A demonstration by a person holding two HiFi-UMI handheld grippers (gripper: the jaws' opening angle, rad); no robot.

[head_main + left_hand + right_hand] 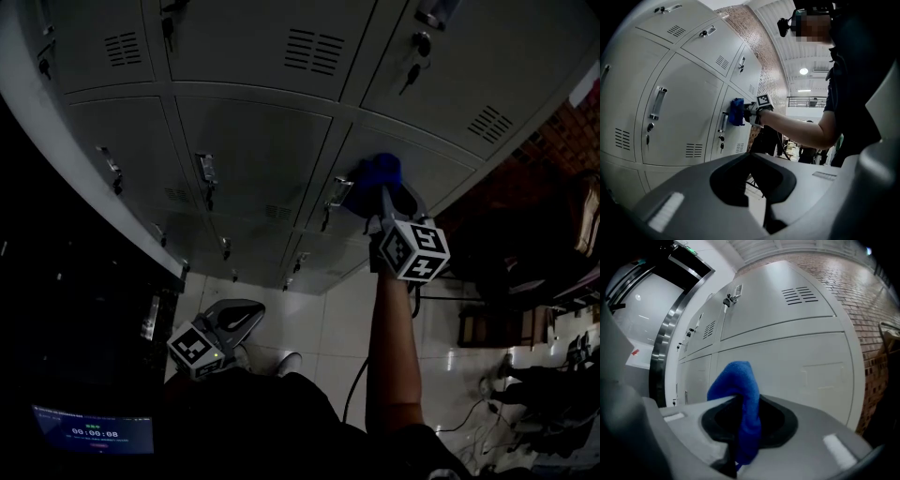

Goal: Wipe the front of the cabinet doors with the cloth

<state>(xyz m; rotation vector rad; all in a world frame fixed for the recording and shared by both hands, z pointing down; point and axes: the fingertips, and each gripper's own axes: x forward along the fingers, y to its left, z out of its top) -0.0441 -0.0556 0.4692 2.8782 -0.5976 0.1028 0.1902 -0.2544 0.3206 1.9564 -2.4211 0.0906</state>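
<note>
Half idle, half wiping

The left gripper (246,314) hangs low, jaws together and empty, out of the way. On the cabinet doors (253,150), the blue cloth (380,173) presses beside a handle (337,192), pinched tight by the right gripper (384,202) for wiping.

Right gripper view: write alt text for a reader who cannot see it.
A blue cloth is pinched in the shut right claw, its folded end sticking up in front of pale grey cabinet doors. The doors fill most of the view, the upper one with vent slots, and a brick wall runs along the right edge.
</note>
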